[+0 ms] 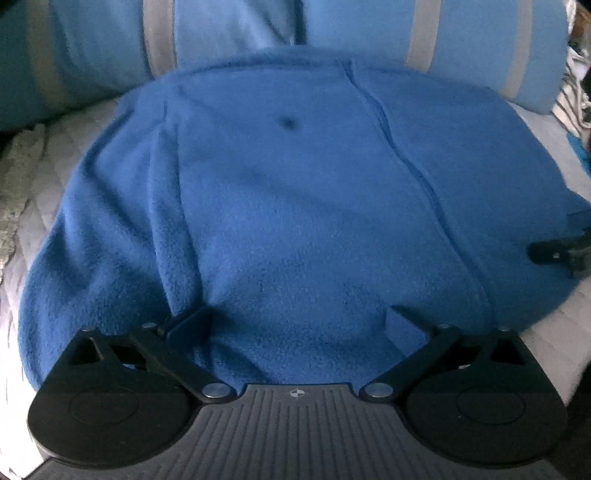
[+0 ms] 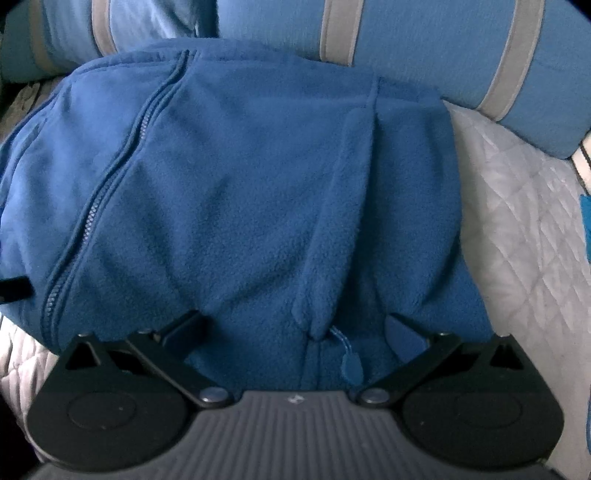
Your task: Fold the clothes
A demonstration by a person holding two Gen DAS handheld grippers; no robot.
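A grey fringed cloth lies at the left edge of the bed, on its white quilted cover. The blue fleece jacket is spread flat across the middle of the bed, its far edge against two blue pillows with grey stripes at the head. The left gripper sits at the jacket's near edge, jaws spread wide, with fleece lying between them and nothing pinched. The jacket's zipper runs from near to far, between the two grippers. The right gripper is at the near edge further right, jaws likewise spread, a bunched fold of fleece and a small blue pull tab lying between its fingers. Bare quilt shows beyond the jacket toward the bed's right edge.
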